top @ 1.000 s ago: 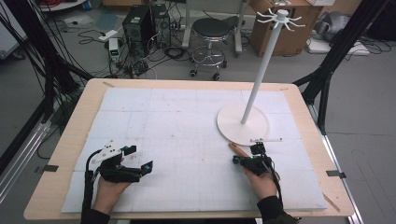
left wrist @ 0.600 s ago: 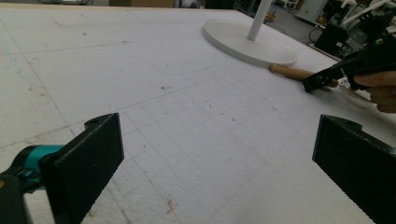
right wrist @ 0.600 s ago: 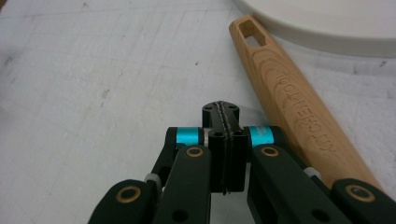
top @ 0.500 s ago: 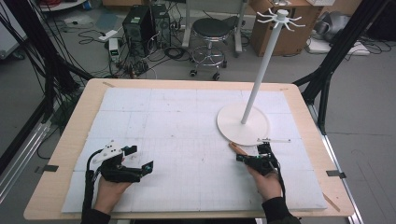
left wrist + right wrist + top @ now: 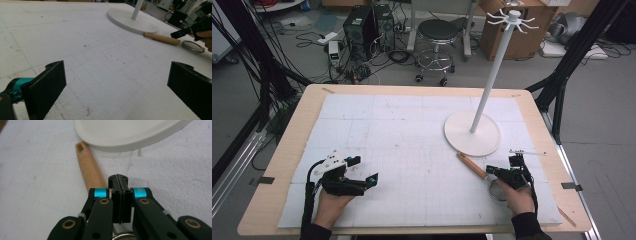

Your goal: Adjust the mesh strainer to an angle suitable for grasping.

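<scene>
A small strainer lies on the white mat by the stand's base, its wooden handle point(image 5: 472, 166) point(image 5: 90, 168) pointing toward the base and its metal mesh bowl point(image 5: 498, 190) point(image 5: 192, 46) near the person's right hand. My right gripper point(image 5: 490, 172) point(image 5: 118, 178) sits low over the end of the handle nearest the bowl, jaws pressed together with nothing visible between them. At the front left my left gripper point(image 5: 371, 180) point(image 5: 117, 82) rests on the mat, jaws wide apart and empty. The left gripper view shows the right gripper point(image 5: 180, 33) beside the handle point(image 5: 162, 38).
A white stand with a round base point(image 5: 472, 137) point(image 5: 130, 20) point(image 5: 130, 132) and a tall pole point(image 5: 492, 75) topped with hooks stands at the right of the mat. A thin metal rod point(image 5: 527, 152) lies near the right edge. A stool point(image 5: 439, 35) stands on the floor beyond.
The right gripper has slid a little to the right and toward the person, uncovering more of the wooden handle. The left gripper has not moved.
</scene>
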A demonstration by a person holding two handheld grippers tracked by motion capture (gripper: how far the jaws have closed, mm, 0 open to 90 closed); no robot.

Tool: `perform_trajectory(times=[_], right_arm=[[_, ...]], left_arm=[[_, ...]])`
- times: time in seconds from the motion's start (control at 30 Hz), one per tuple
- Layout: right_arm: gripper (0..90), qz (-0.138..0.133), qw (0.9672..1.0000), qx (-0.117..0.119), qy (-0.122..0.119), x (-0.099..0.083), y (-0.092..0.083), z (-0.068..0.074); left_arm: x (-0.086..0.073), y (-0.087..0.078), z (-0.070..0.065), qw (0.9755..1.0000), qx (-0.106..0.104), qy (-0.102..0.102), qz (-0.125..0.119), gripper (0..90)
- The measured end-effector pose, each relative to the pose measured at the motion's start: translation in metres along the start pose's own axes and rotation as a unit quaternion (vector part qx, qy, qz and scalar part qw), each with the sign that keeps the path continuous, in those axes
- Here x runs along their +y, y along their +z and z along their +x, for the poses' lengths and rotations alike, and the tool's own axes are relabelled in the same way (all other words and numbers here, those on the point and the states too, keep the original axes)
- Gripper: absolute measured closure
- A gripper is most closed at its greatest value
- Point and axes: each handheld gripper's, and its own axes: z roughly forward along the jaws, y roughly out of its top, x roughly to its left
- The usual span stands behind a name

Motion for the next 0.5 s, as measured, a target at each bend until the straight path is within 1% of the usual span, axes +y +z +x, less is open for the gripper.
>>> perform_trajectory(times=[0.03, 0.1, 0.17, 0.23, 0.37, 0.47, 0.5], right_arm=[[90.0, 0.000, 1.0000, 0.000, 0.000, 0.0000, 0.0000, 0.0000], [90.0, 0.011, 0.9999, -0.009, -0.006, -0.0010, 0.0026, -0.0005], [90.0, 0.009, 0.9999, -0.007, -0.004, -0.0018, 0.0033, -0.0003], [90.0, 0.008, 0.9999, -0.010, -0.004, -0.0036, 0.0024, 0.0004], [90.0, 0.008, 0.9998, -0.013, -0.011, -0.0069, -0.0009, -0.0001], [90.0, 0.012, 0.9998, -0.015, -0.009, -0.0092, -0.0041, -0.0002], [90.0, 0.009, 0.9997, -0.018, -0.012, -0.0099, -0.0047, -0.0006]], left_arm=[[0.0000, 0.0002, 0.0000, 1.0000, 0.000, 0.000, 0.001, 2.7], [0.0000, 0.0003, 0.0000, 1.0000, 0.000, 0.001, 0.002, 2.7], [0.0001, 0.0002, 0.0001, 1.0000, 0.000, 0.000, 0.001, 2.7], [0.0001, -0.0002, 0.0005, 1.0000, -0.001, -0.001, 0.000, 2.7], [0.0001, -0.0006, 0.0007, 1.0000, -0.001, 0.000, -0.002, 2.7], [0.0002, -0.0007, 0.0006, 1.0000, -0.001, 0.000, -0.001, 2.7], [0.0003, -0.0008, 0.0005, 1.0000, -0.002, -0.001, -0.002, 2.7]])
